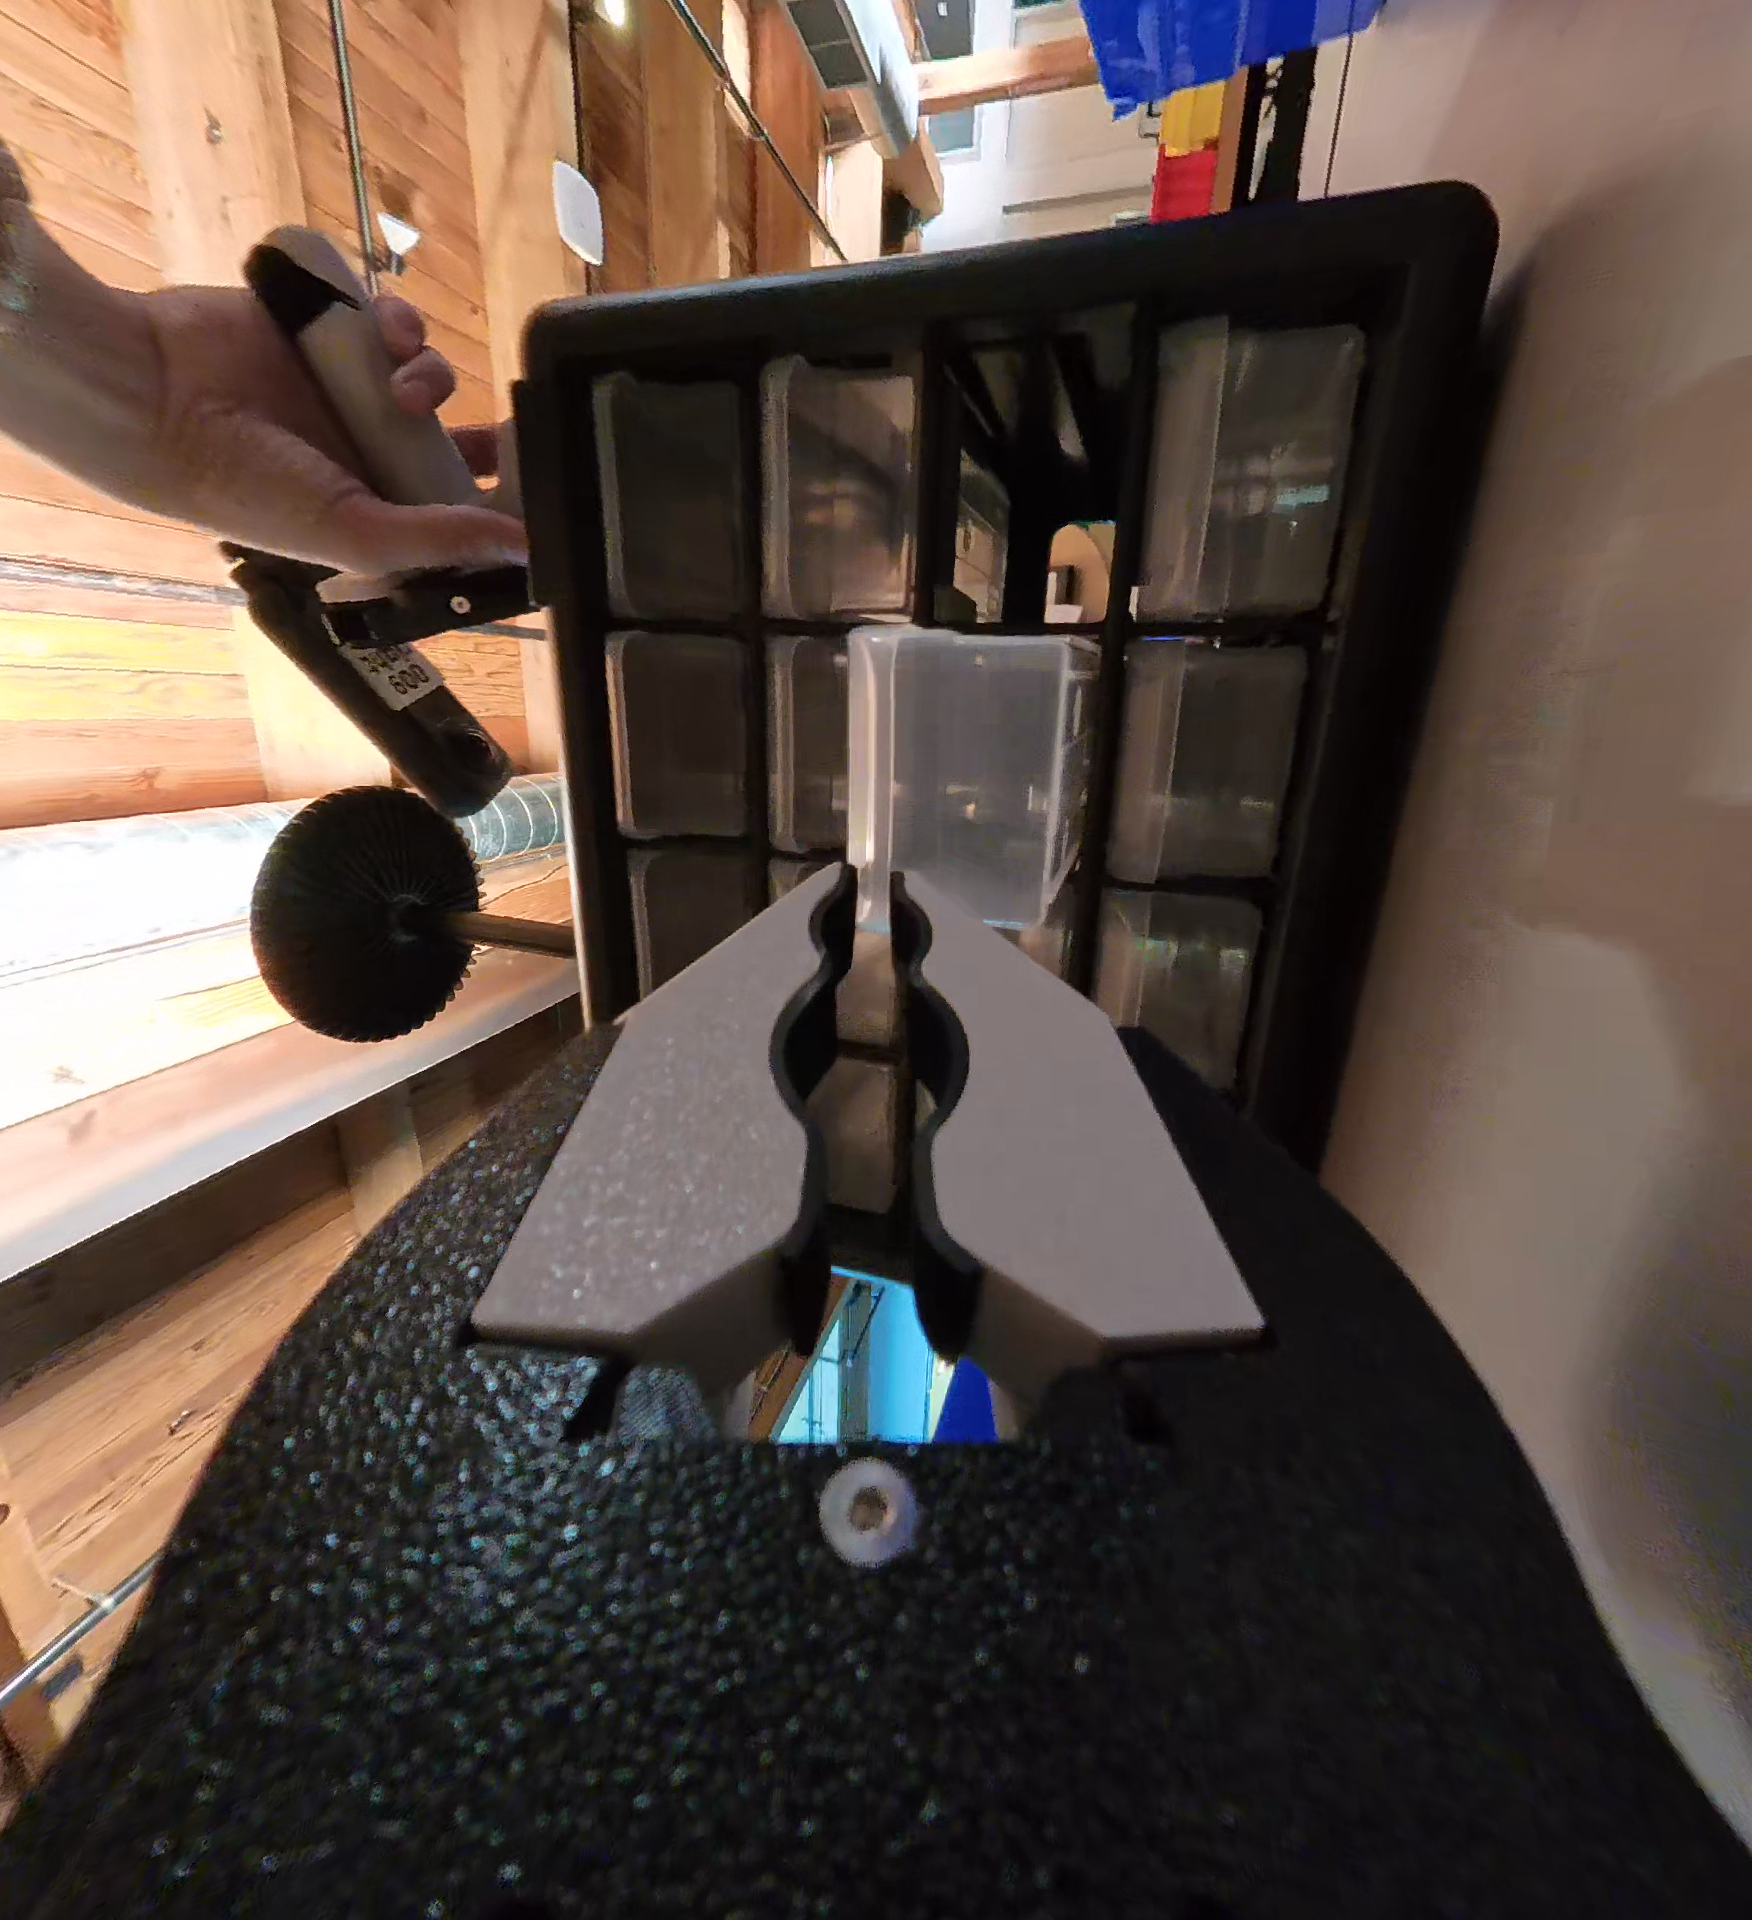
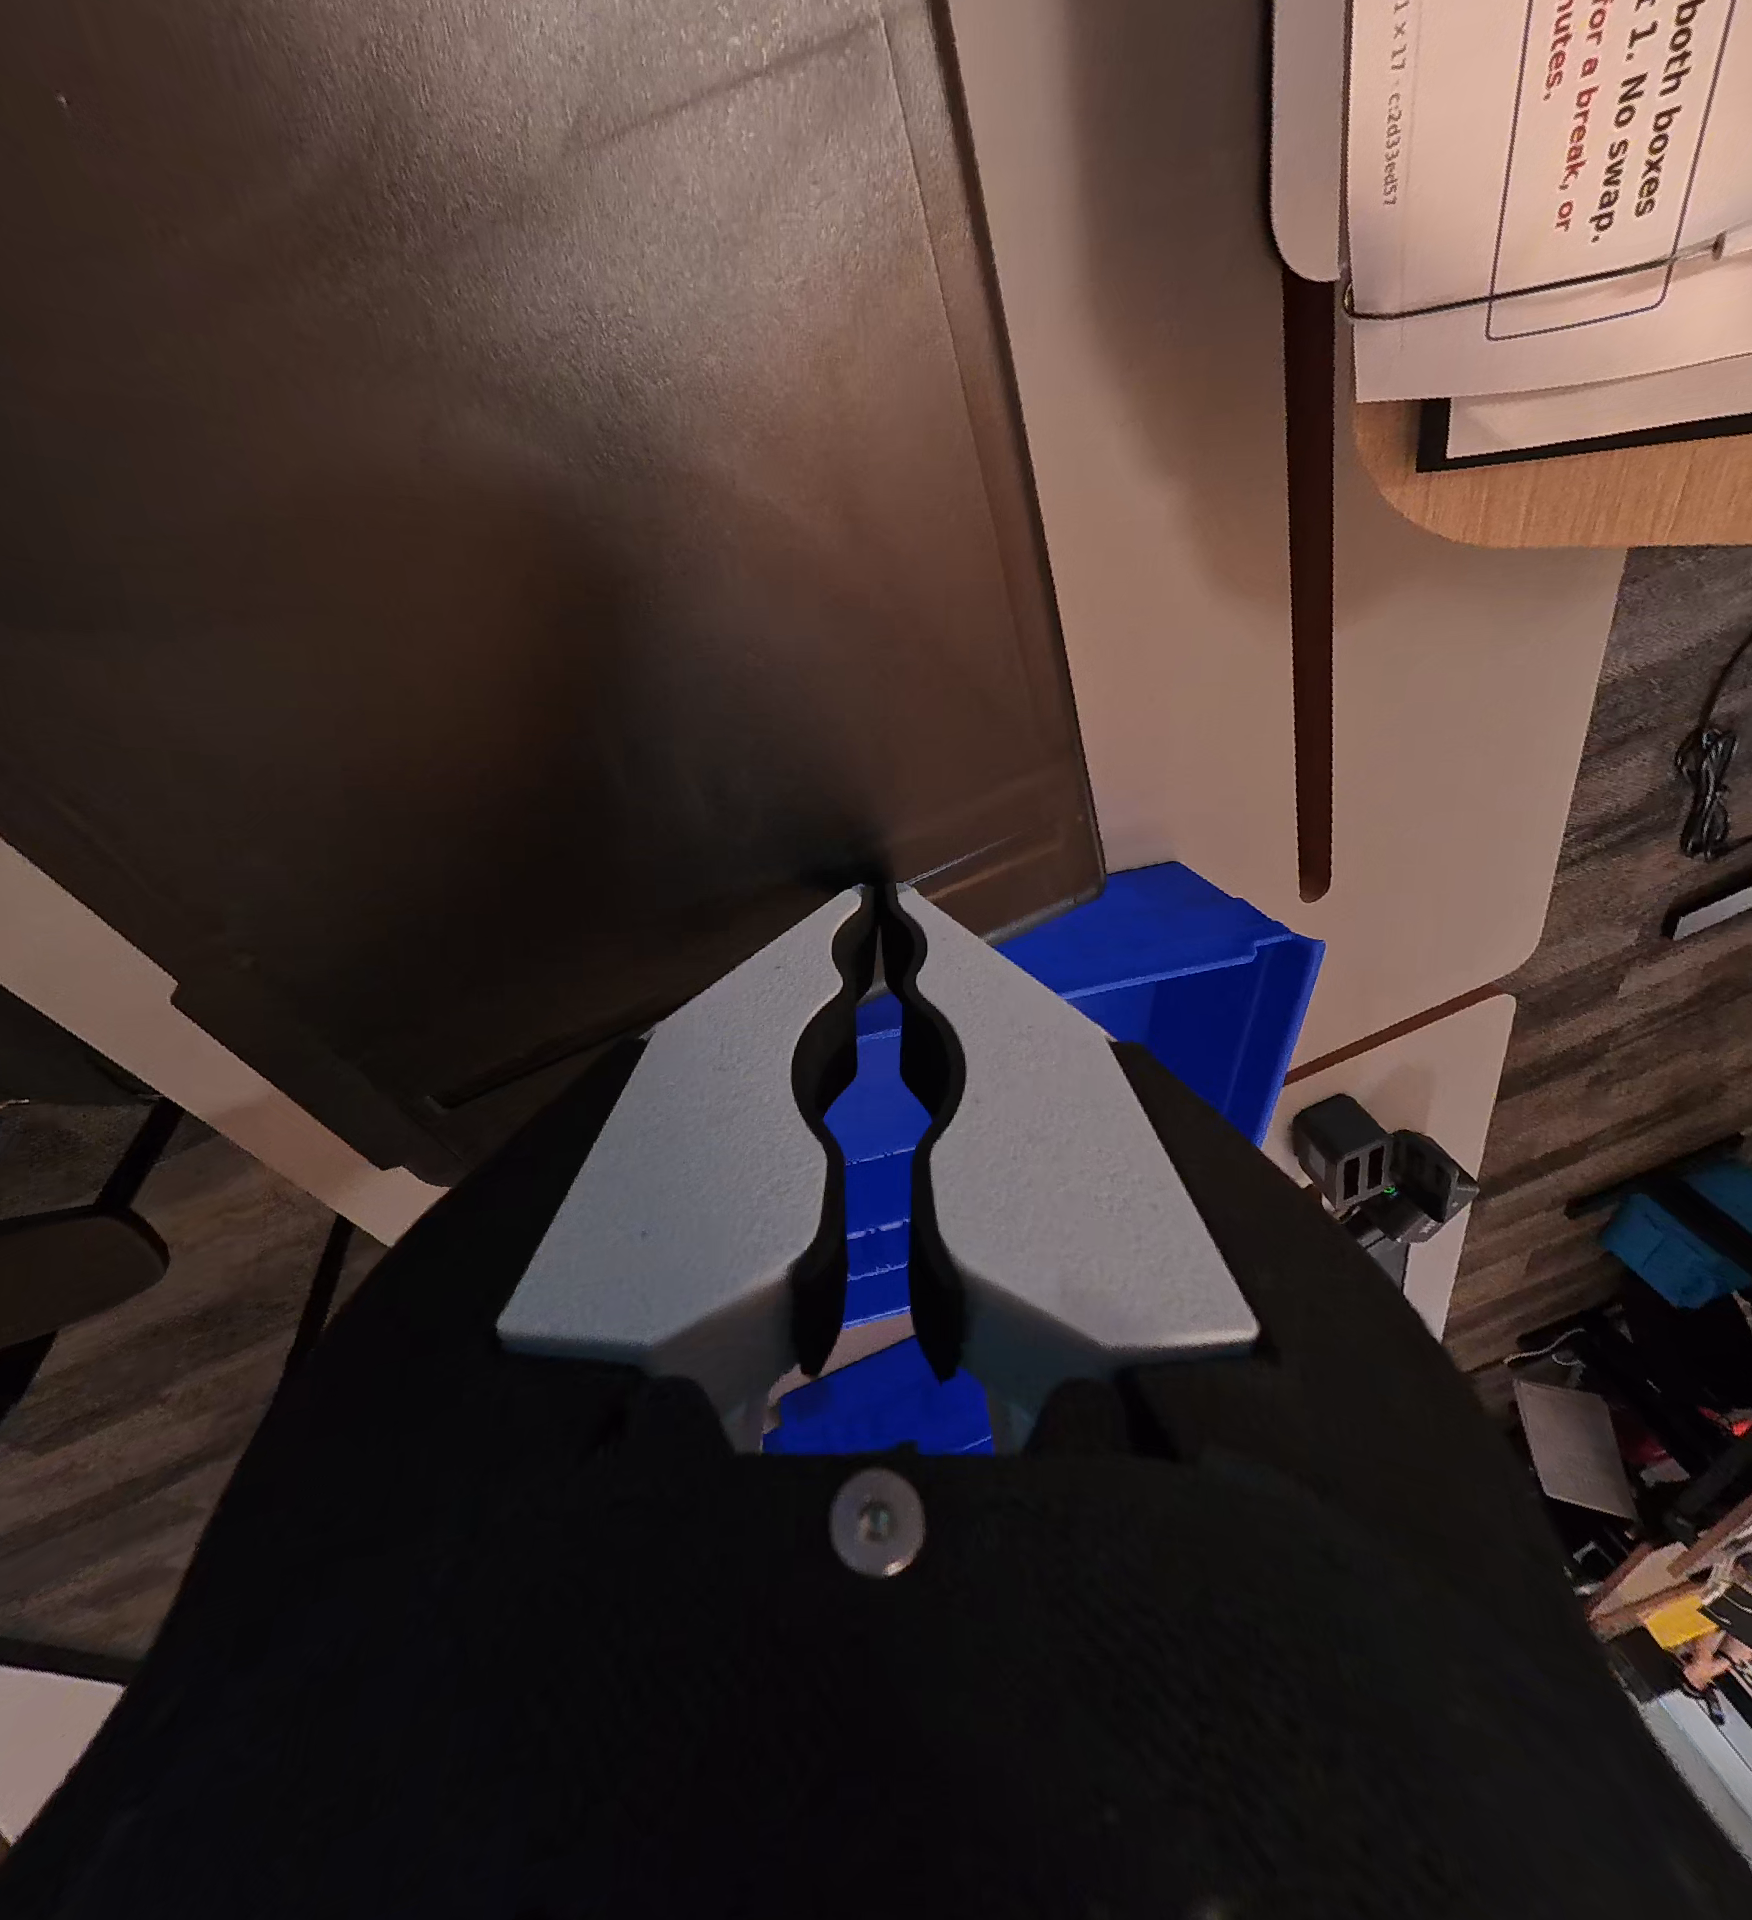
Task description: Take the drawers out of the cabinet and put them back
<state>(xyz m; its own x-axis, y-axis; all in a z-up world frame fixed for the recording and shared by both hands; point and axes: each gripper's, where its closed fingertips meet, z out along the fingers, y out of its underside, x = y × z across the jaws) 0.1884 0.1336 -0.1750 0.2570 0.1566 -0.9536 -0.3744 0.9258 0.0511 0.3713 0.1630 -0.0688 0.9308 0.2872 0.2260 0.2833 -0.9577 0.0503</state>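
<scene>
The left hand-held gripper (image 1: 874, 894) is clamped on the front lip of a clear, thin-walled plastic drawer (image 1: 965, 769), drawn partly out of the black plastic multi-drawer cabinet (image 1: 1017, 281) standing on the pale surface (image 1: 1630, 831). The drawer looks empty, light, stiff and slick, so that lip seems the best hold. The right hand-held gripper (image 2: 877, 894), tips together, presses the cabinet's dark outer panel, probably bracing it.

The left gripper (image 1: 873, 906) has its jaws nearly closed, pinching a thin clear tab at the tips, while the right gripper (image 2: 877, 902), gripped by a bare hand (image 1: 259, 436), has its jaws pressed together at the tips against a dark flat surface.
</scene>
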